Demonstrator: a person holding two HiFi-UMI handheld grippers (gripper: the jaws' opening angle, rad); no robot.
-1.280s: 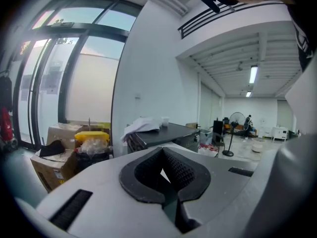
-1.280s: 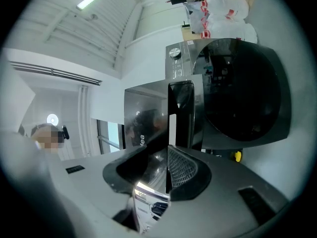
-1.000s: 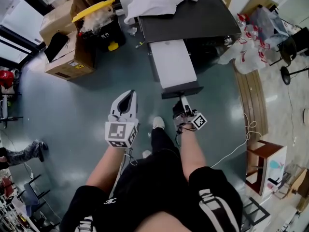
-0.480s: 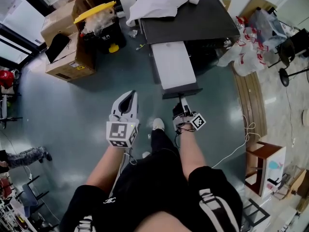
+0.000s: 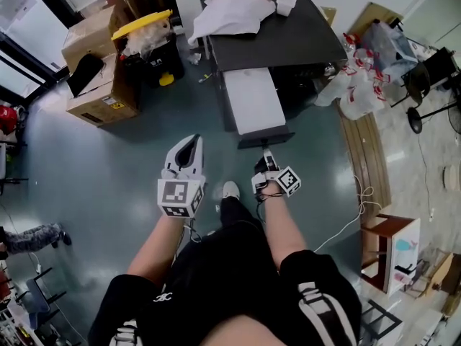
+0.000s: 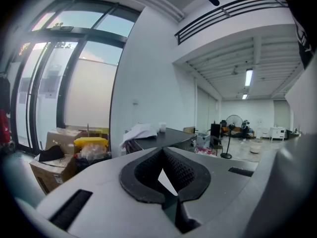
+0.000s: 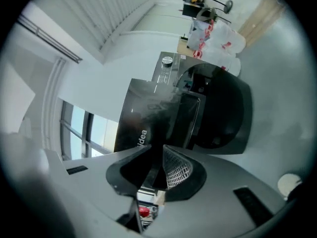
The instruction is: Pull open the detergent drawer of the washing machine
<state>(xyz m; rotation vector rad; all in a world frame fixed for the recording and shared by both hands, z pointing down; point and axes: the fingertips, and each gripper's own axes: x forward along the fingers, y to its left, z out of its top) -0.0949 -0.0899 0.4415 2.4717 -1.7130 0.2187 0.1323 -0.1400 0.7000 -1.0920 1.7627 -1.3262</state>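
Observation:
The dark washing machine (image 5: 288,38) stands at the top of the head view. Its detergent drawer (image 5: 252,99) sticks out toward me, long and white, with a dark front panel (image 5: 265,138). My right gripper (image 5: 267,152) is at that panel, pointing level. In the right gripper view the dark panel (image 7: 143,118) runs down into the narrow gap of the right gripper (image 7: 157,150), whose jaws are closing on its edge. My left gripper (image 5: 191,141) hangs in the air left of the drawer, apart from it. The left gripper (image 6: 163,152) is shut with nothing in it.
Cardboard boxes (image 5: 101,56) and a yellow-lidded bin (image 5: 144,31) stand left of the machine. White cloth (image 5: 230,9) lies on its top. Plastic bags (image 5: 353,85), a wooden board (image 5: 371,157), a cable (image 5: 353,207) and a small stand (image 5: 392,247) are on the right. My shoe (image 5: 229,191) is below the drawer.
The right gripper has turned a little at the drawer's front panel. The drawer sticks out as far as before. The left gripper has hardly moved.

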